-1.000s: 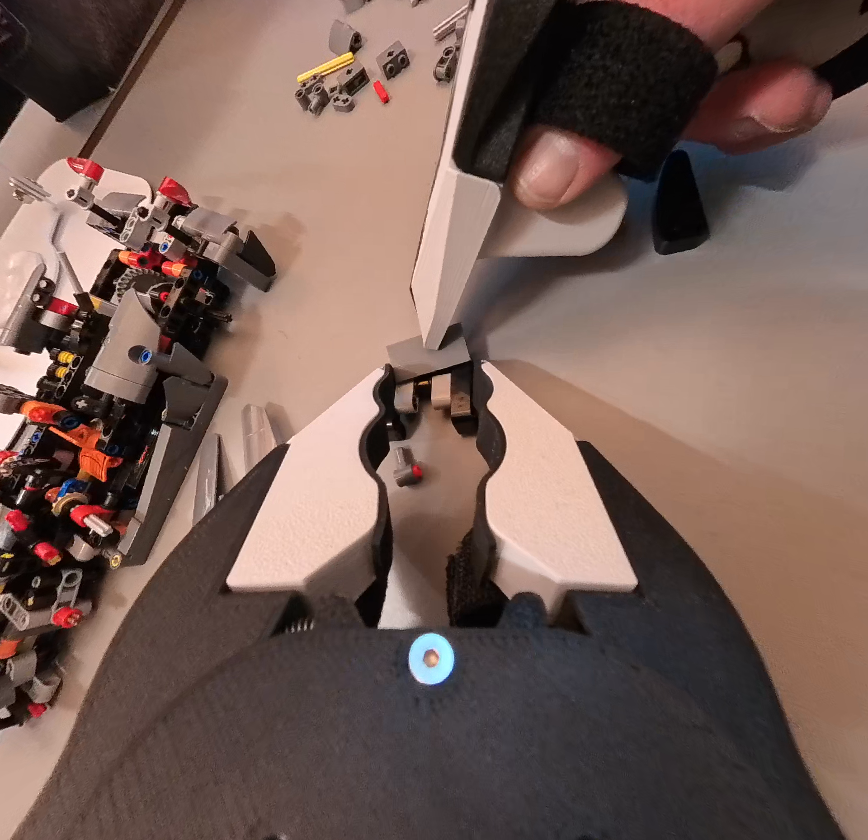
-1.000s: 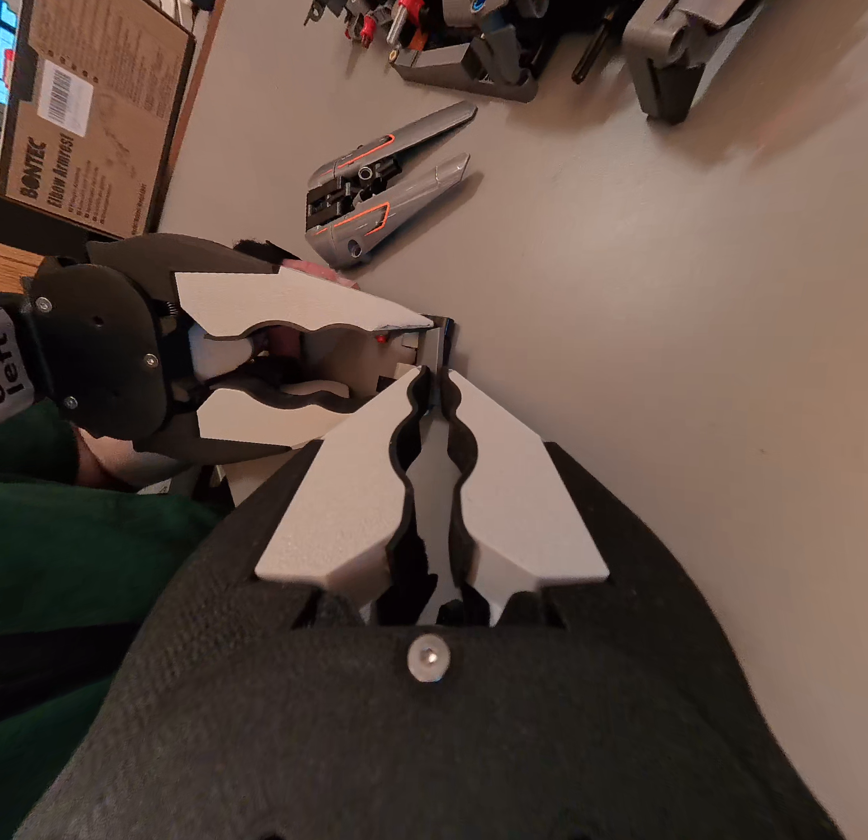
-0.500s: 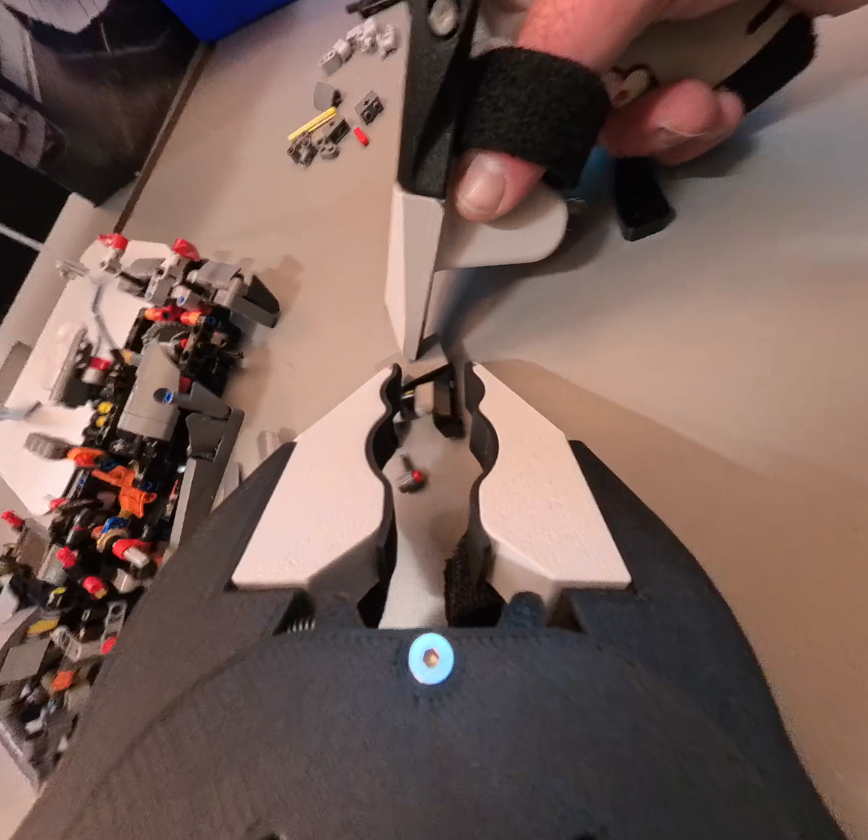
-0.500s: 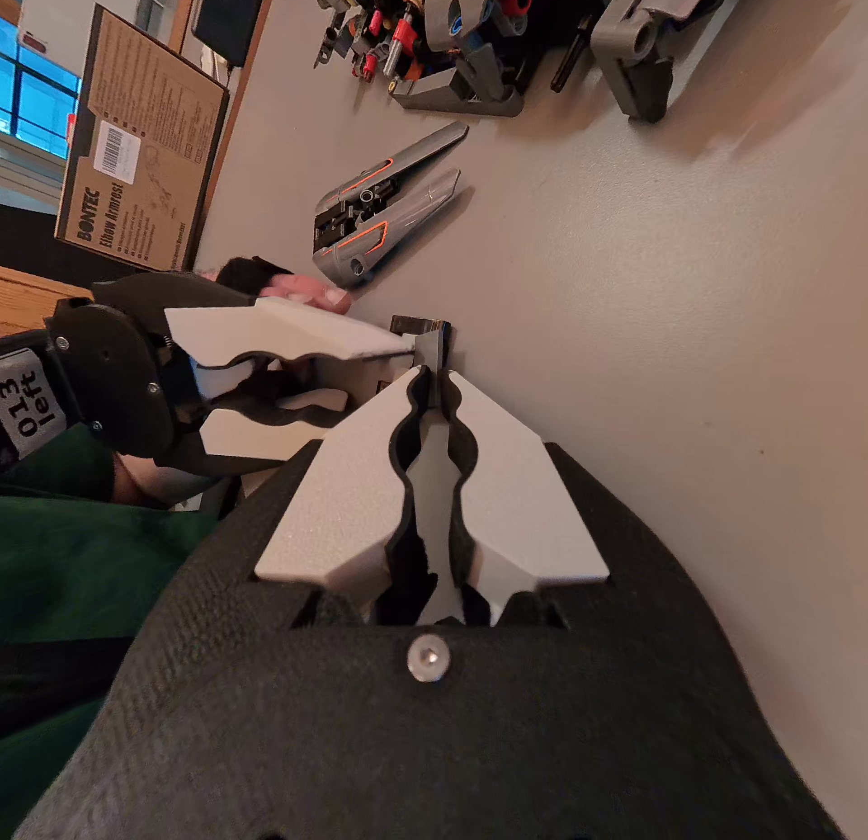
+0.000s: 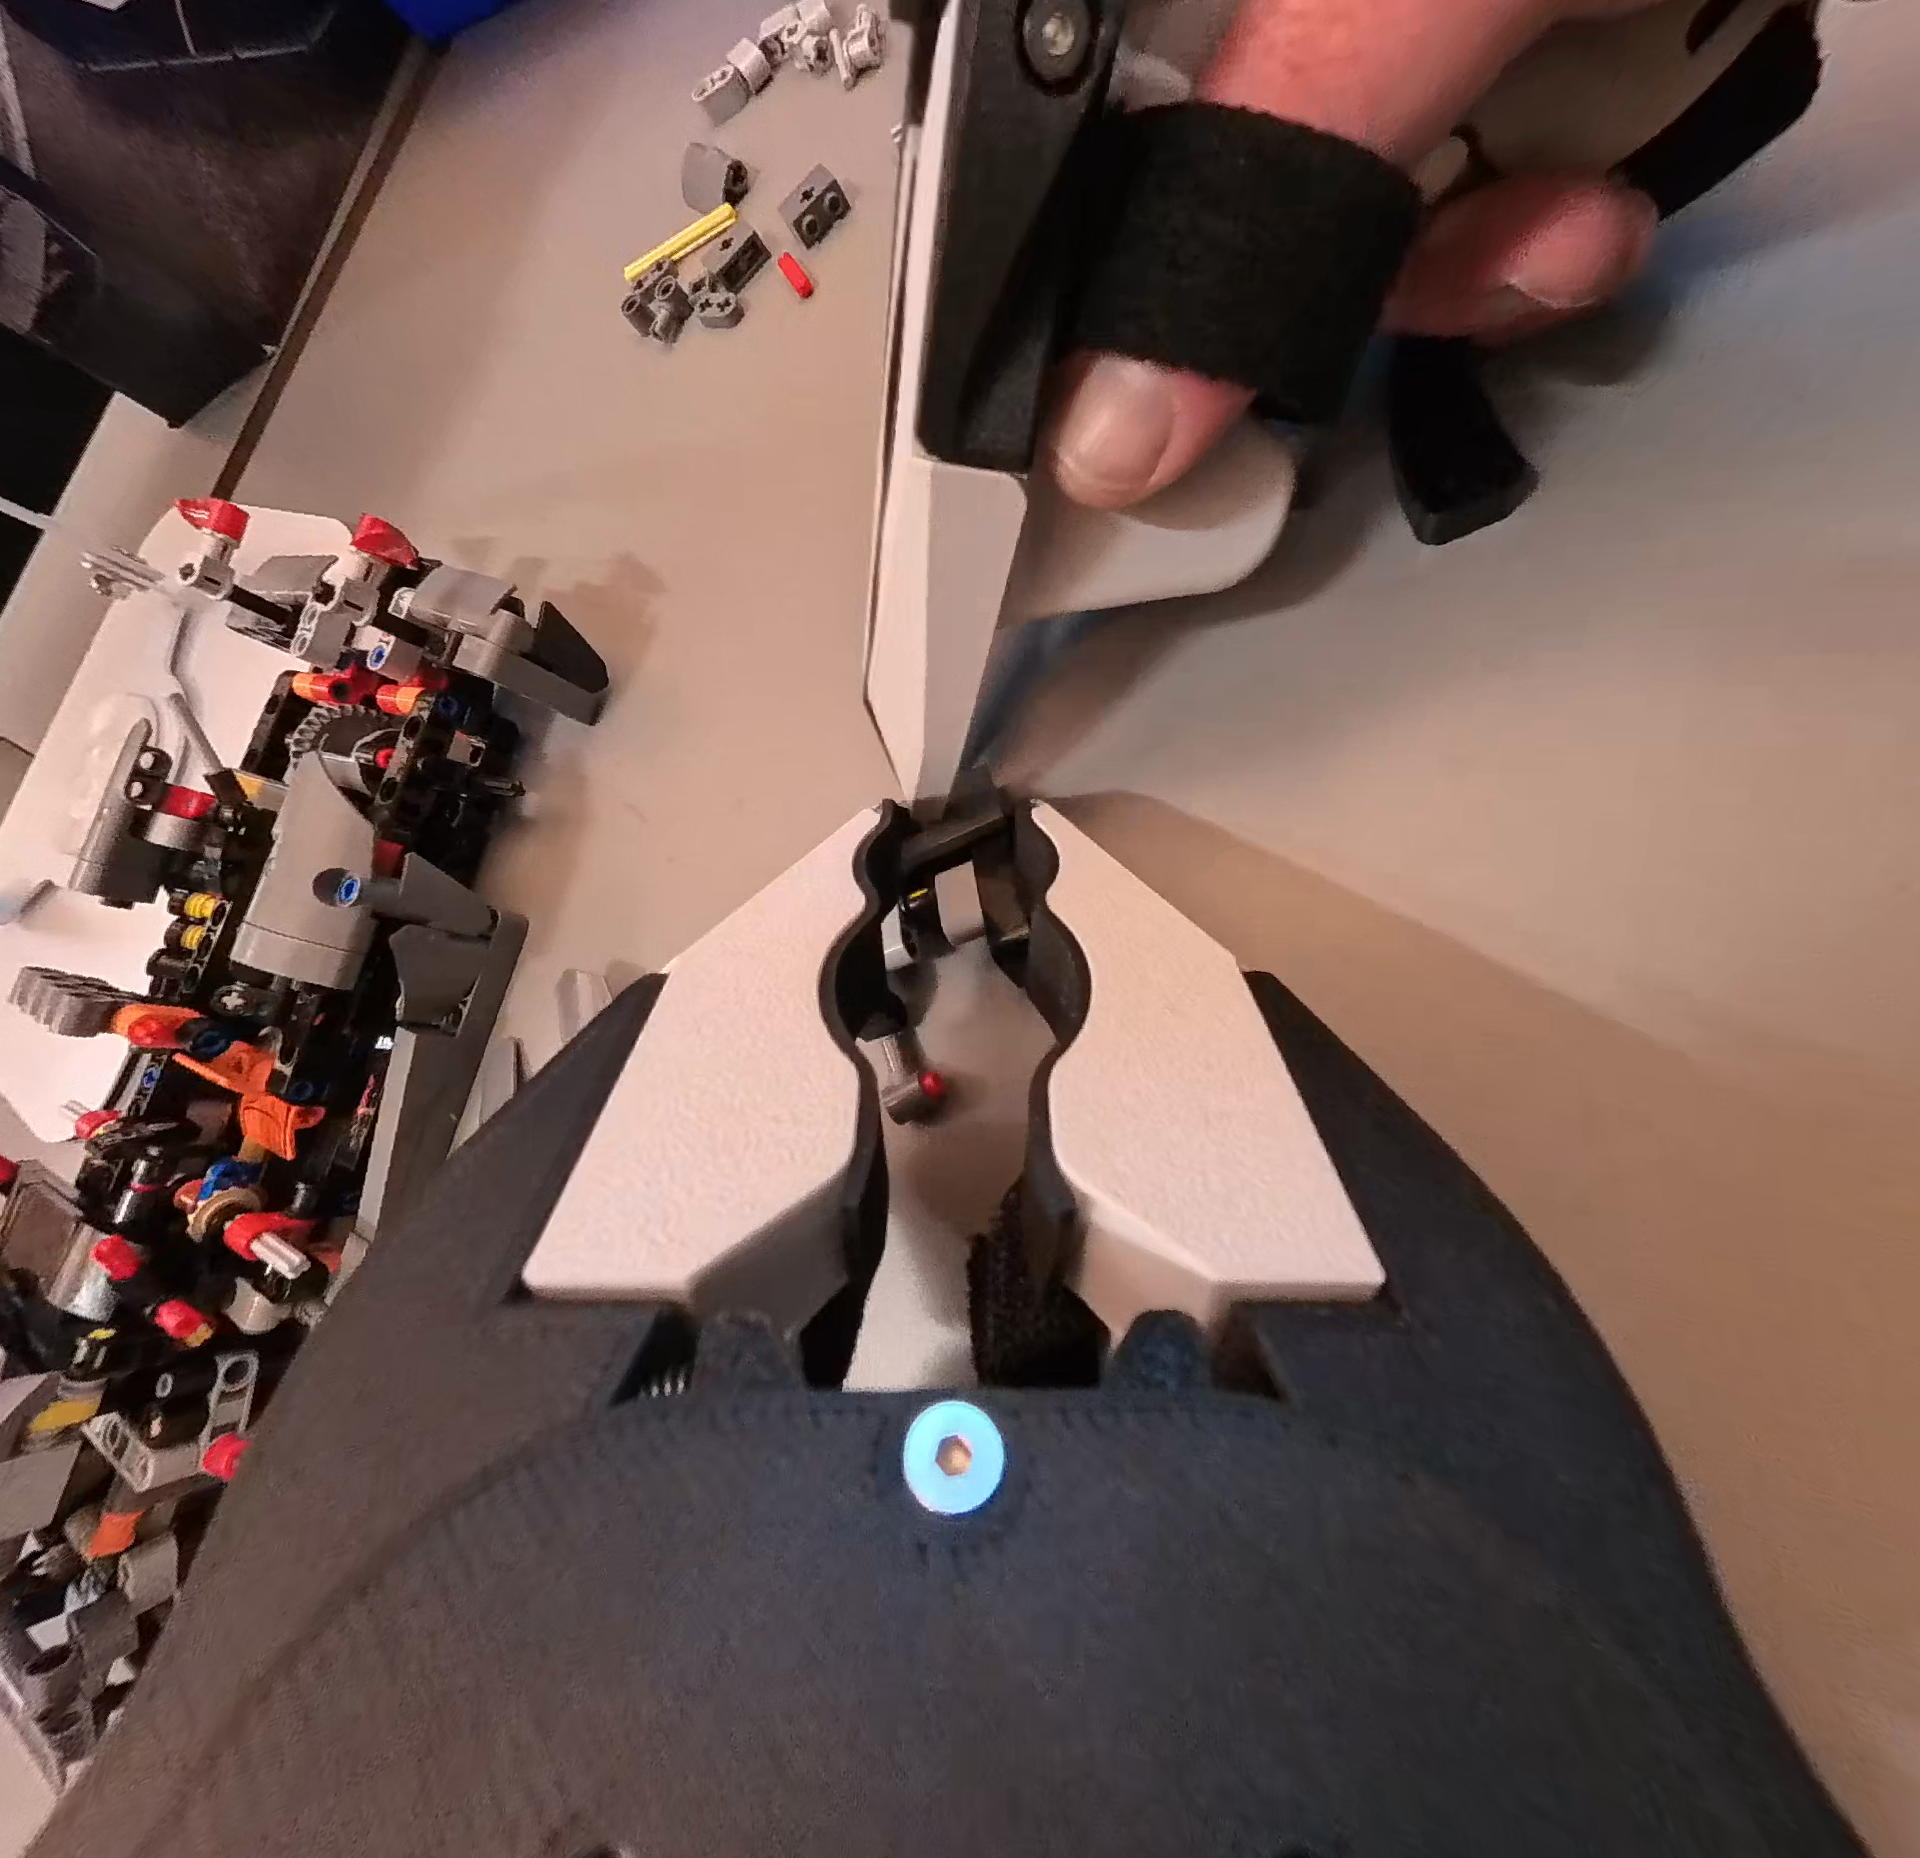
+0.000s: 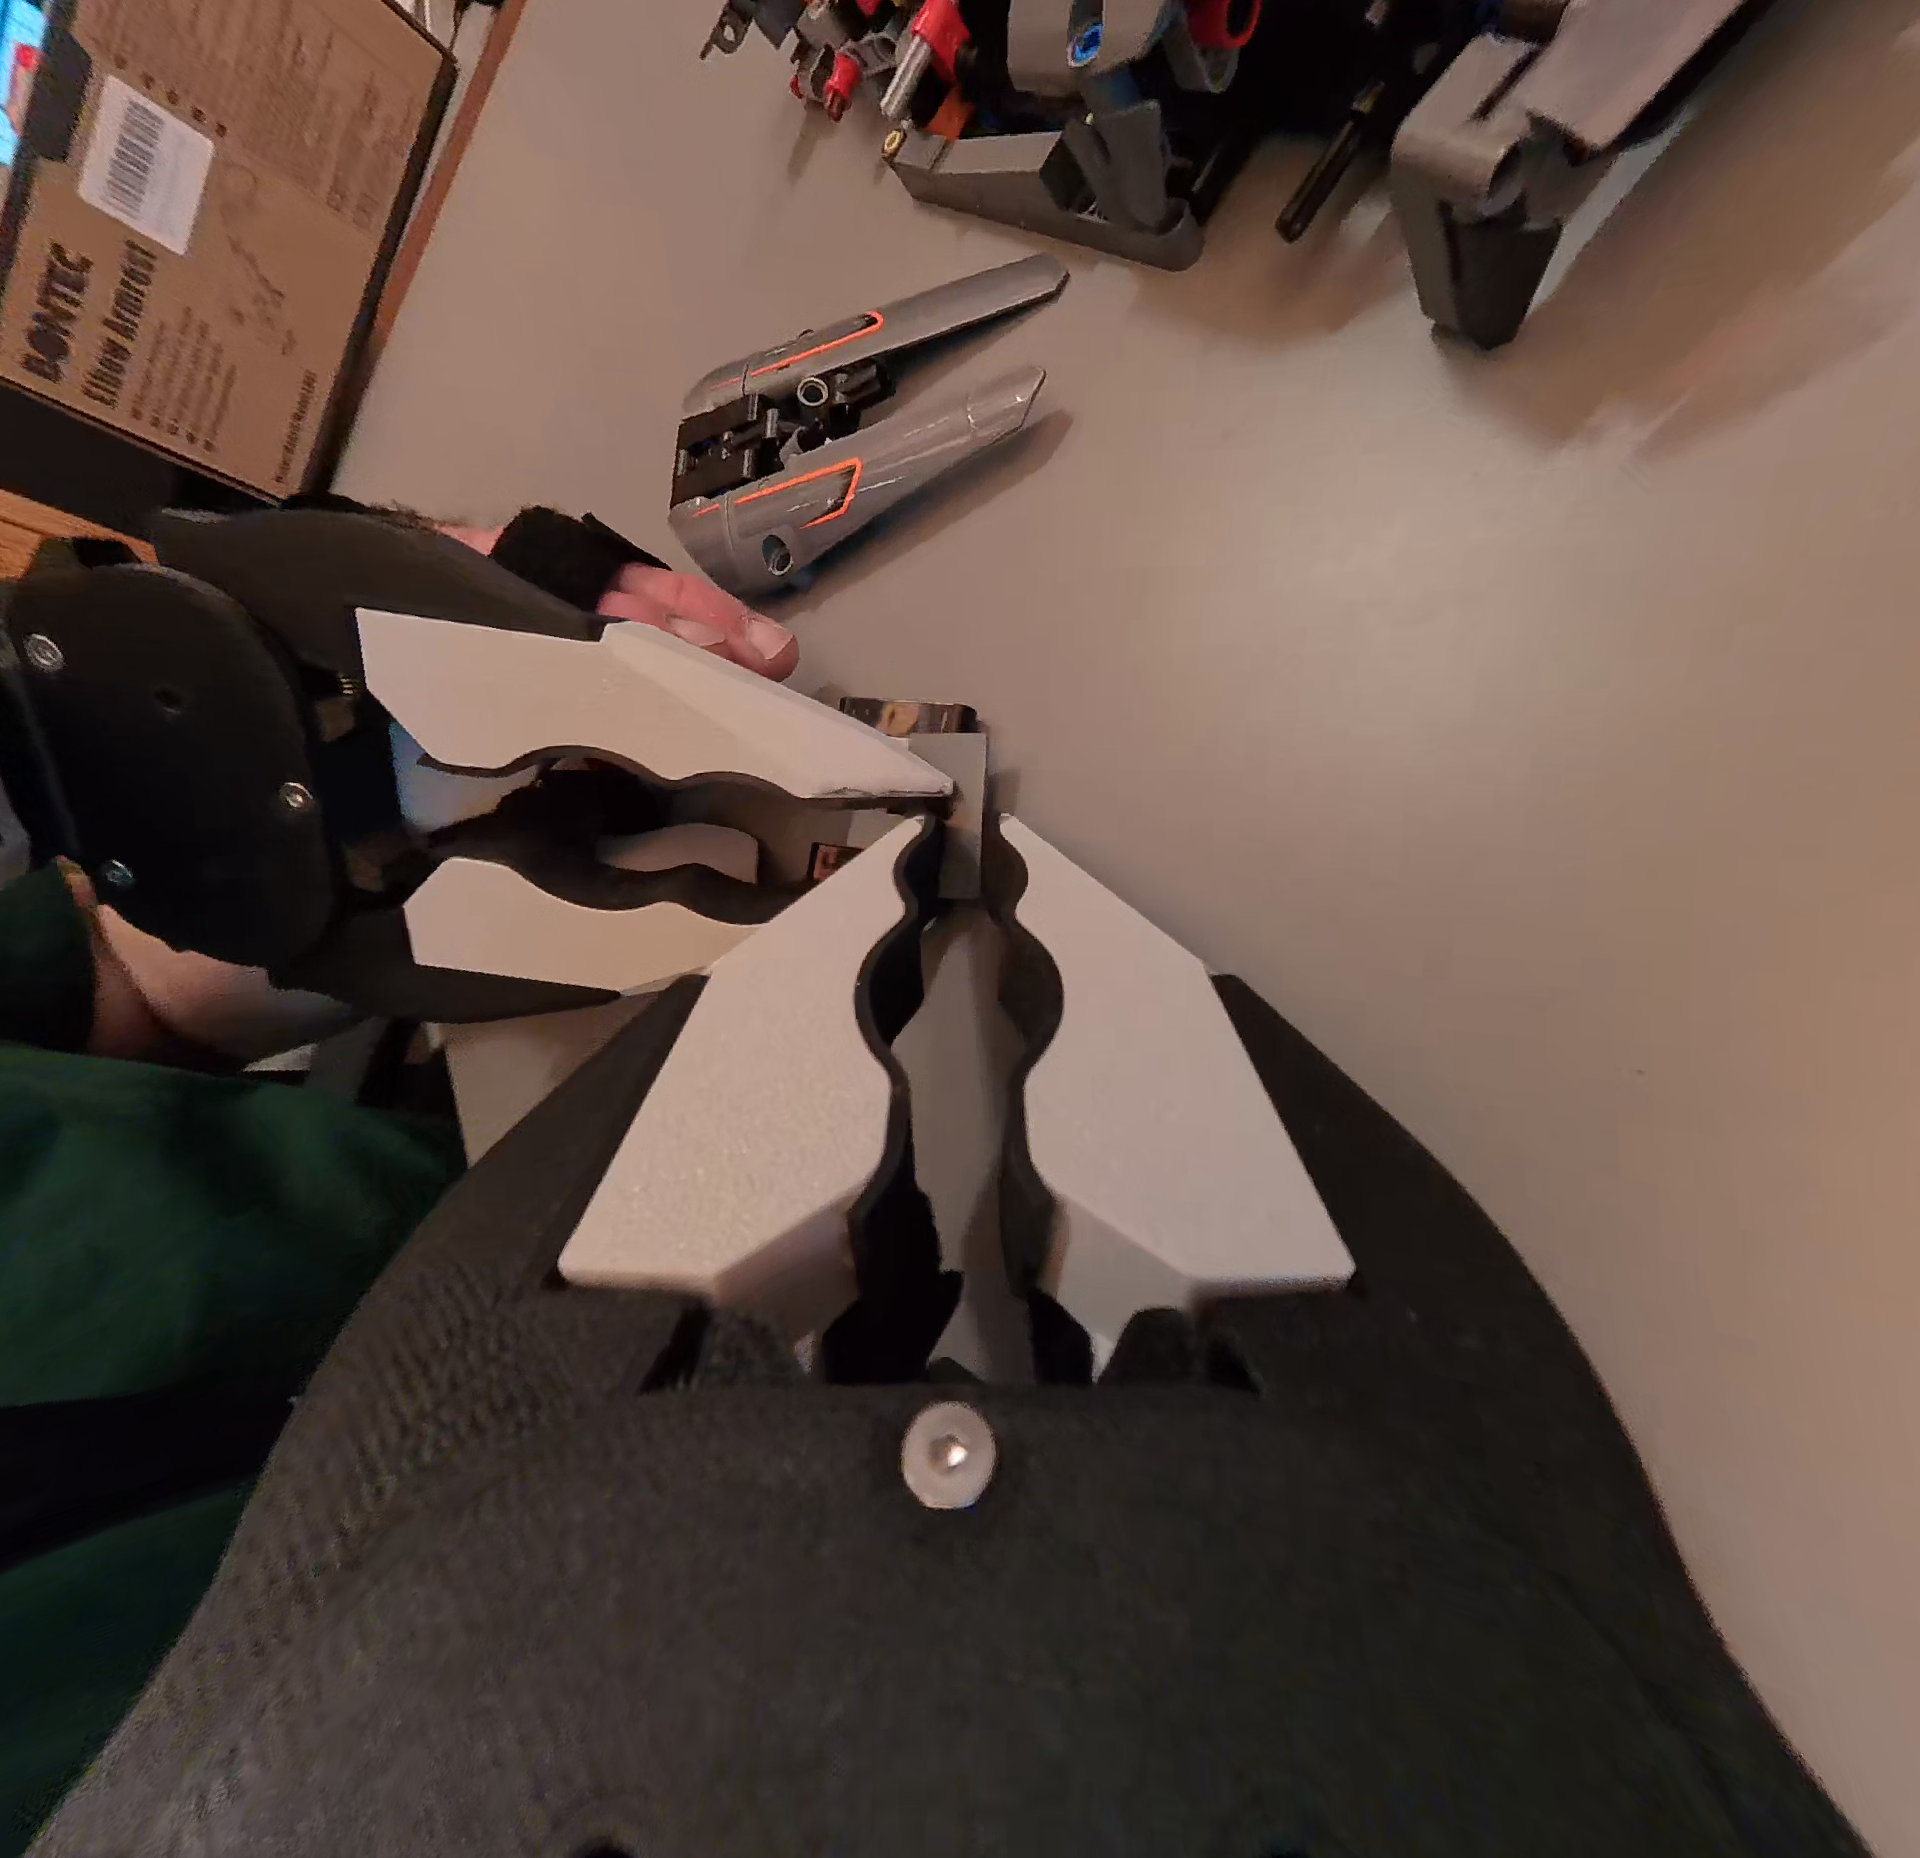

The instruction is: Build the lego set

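My left gripper (image 5: 951, 834) is shut on a small dark and grey lego sub-assembly (image 5: 940, 878), held above the table. A small grey piece with a red pin (image 5: 906, 1081) shows between the fingers, behind the tips. My right gripper (image 6: 961, 834) is shut on a flat grey plate (image 6: 964, 806) at the end of that same sub-assembly. In the left wrist view the right gripper's fingers (image 5: 925, 561) come down from above and meet my tips. In the right wrist view the left gripper's fingers (image 6: 644, 696) come in from the left.
The large part-built lego model (image 5: 312, 873) stands on a white sheet (image 5: 94, 665) at left and also shows in the right wrist view (image 6: 1143, 52). A grey wing piece with orange lines (image 6: 831, 447) lies nearby. Loose small parts (image 5: 727, 250), a black curved piece (image 5: 1455, 458) and a cardboard box (image 6: 187, 250) are around. Both grippers' tips are close together, under 4 cm apart.
Both grippers have stayed shut on the sub-assembly while tilting together. Its end at my left tips has turned from a flat grey face to a dark edge.
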Demonstrator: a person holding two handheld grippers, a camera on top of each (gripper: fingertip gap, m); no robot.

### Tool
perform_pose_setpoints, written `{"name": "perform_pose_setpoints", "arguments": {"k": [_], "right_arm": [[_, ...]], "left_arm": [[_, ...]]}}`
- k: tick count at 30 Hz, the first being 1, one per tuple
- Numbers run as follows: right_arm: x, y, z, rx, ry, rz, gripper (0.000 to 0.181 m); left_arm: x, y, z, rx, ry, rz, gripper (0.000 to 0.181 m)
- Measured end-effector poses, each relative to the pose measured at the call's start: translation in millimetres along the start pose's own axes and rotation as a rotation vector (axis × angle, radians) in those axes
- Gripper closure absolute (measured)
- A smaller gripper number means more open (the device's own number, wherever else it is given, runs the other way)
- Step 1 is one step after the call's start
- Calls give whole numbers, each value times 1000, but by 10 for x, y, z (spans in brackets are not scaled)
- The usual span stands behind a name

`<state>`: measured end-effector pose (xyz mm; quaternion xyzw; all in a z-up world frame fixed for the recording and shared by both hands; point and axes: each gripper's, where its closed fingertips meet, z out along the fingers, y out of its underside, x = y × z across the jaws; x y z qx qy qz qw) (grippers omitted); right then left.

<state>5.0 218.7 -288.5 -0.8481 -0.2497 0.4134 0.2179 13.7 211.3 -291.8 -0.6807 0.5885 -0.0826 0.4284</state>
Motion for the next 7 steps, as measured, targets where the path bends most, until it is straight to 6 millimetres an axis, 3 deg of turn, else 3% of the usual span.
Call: {"name": "perform_pose_setpoints", "arguments": {"k": [7], "right_arm": [[-56, 7, 16, -59, 4, -79, 165]], "left_arm": [[-15, 8, 1, -2, -2, -17, 161]]}}
